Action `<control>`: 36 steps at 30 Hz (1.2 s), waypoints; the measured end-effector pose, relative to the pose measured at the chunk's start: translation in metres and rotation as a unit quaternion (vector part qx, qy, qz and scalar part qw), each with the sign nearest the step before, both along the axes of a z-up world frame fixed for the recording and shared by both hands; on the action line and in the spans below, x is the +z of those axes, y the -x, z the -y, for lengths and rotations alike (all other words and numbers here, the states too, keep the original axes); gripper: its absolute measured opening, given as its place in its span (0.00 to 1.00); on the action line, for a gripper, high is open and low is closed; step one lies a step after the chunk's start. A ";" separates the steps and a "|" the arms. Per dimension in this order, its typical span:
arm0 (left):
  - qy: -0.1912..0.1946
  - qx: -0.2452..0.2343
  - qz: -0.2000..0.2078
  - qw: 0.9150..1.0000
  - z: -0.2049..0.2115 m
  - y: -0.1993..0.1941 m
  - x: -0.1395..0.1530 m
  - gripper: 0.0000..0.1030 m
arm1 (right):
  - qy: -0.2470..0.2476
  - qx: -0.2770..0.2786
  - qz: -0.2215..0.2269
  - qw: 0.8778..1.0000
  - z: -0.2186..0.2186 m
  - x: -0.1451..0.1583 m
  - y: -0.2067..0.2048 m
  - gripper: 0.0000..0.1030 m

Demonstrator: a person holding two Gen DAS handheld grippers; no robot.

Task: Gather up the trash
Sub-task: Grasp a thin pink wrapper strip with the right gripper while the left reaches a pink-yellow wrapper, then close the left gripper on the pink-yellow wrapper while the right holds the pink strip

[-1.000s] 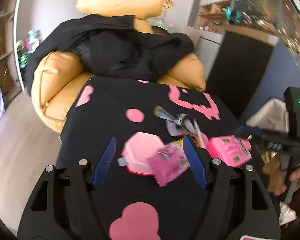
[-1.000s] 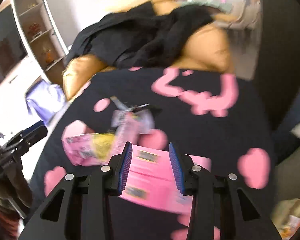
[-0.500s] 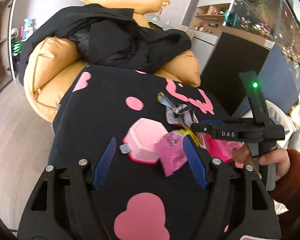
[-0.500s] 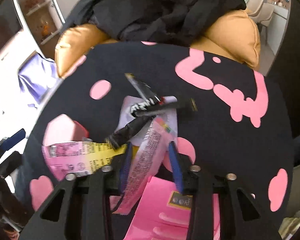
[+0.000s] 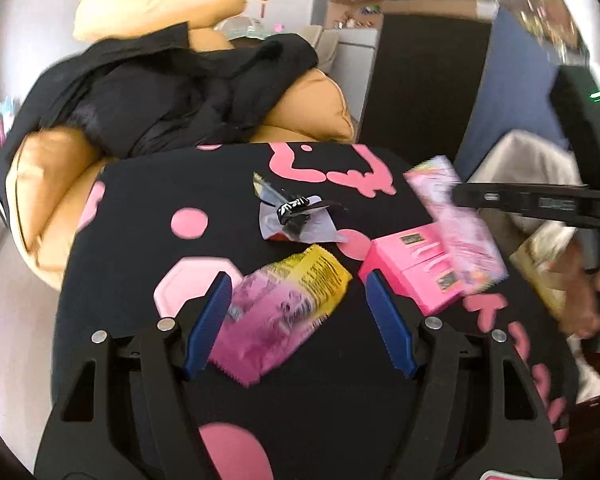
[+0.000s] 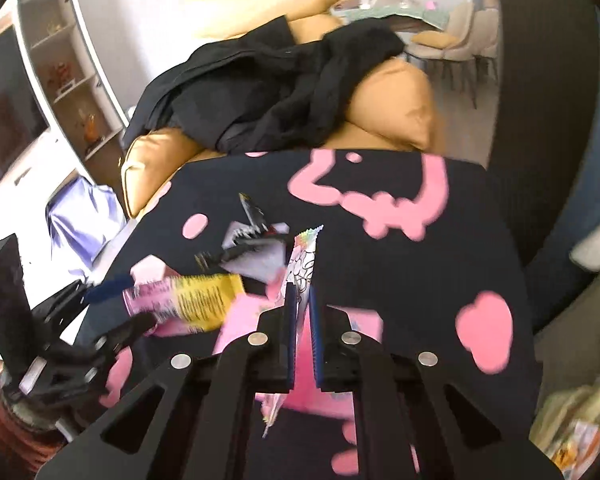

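left wrist view: left gripper (image 5: 298, 320) has its blue pads spread wide apart, hovering low over the counter (image 5: 140, 208), a black surface with pink shapes. pink and yellow snack wrapper (image 5: 284, 308) lies flat between the pads, nearer the left pad, contact cannot be told. pink octagonal lid (image 5: 184, 280) sits just behind the left pad, partly under the wrapper. pink box (image 5: 416, 268) lies on the counter to the right, silver and black crumpled wrappers (image 5: 296, 216) farther back near the middle. right wrist view: right gripper (image 6: 302, 312) has its pads nearly together, clamped on a thin pink sachet (image 6: 302, 264) that stands on edge, sticking out ahead of the tips and hanging out below. in the left wrist view the same sachet is lifted above the pink box, blurred. orange armchair (image 5: 40, 184) with black clothing (image 5: 172, 92) piled on it sits behind the counter. bag with trash (image 6: 572, 428) at lower right of the right wrist view, blurred.
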State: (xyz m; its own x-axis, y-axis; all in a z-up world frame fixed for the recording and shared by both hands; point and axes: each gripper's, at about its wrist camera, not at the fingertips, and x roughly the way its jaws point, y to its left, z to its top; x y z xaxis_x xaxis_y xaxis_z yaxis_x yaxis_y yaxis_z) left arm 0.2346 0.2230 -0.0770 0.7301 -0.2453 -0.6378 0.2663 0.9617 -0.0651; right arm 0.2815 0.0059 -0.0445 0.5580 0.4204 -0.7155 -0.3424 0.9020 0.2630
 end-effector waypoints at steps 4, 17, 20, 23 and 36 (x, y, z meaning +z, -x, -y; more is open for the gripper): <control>-0.076 -0.007 -0.005 0.997 0.020 -0.014 -0.013 0.64 | -0.020 -0.030 -0.003 0.999 0.030 -0.010 0.022 0.08; 0.033 -0.038 -0.069 0.996 0.026 0.020 -0.005 0.64 | -0.049 -0.054 -0.046 0.996 0.072 -0.051 0.054 0.08; 0.017 -0.029 -0.061 0.998 0.027 0.023 -0.006 0.64 | -0.051 -0.053 -0.049 0.996 0.073 -0.055 0.057 0.08; -0.004 -0.006 -0.056 0.998 0.027 0.017 -0.009 0.64 | -0.046 -0.050 -0.049 0.996 0.072 -0.057 0.059 0.08; -0.034 0.045 -0.041 0.998 0.017 -0.004 -0.010 0.64 | -0.063 -0.078 -0.067 0.993 0.088 -0.069 0.059 0.09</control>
